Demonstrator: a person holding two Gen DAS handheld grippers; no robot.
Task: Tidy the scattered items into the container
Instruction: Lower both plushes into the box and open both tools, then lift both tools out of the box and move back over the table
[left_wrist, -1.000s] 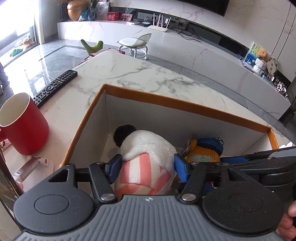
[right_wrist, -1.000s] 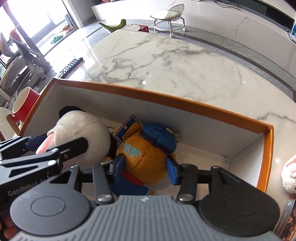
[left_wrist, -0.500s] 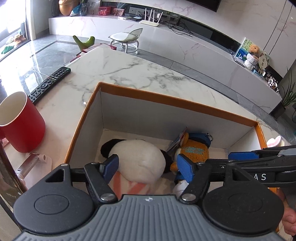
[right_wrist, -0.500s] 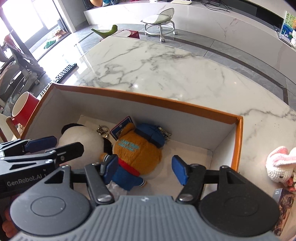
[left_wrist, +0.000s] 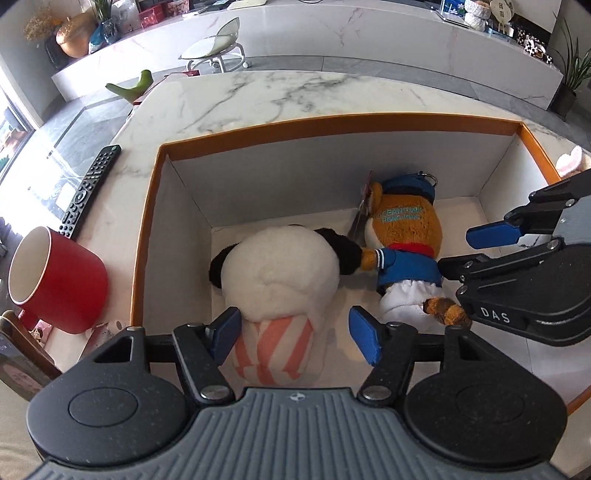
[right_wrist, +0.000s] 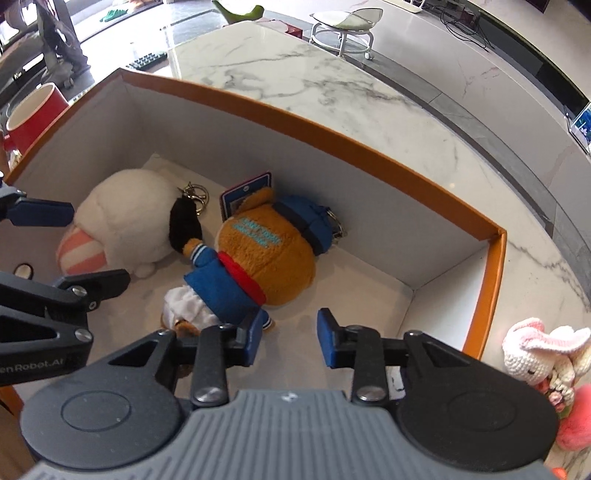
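Two plush toys in box (left_wrist: 147, 221); bear (left_wrist: 402, 236) reads "OCEAN PARK HONG KONG".

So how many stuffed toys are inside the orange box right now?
2. A white plush with pink stripes lies on the box's left; an orange bear in blue lies beside it, touching. A pink bunny waits outside.

Both grippers have let go and drawn up and back: the left gripper (left_wrist: 295, 338) now stands with jaws spread above the panda plush (left_wrist: 275, 273) lying in the box (left_wrist: 332, 123), and the right gripper (right_wrist: 290, 338), jaws apart, has released the orange bear plush (right_wrist: 266, 258) beside it.
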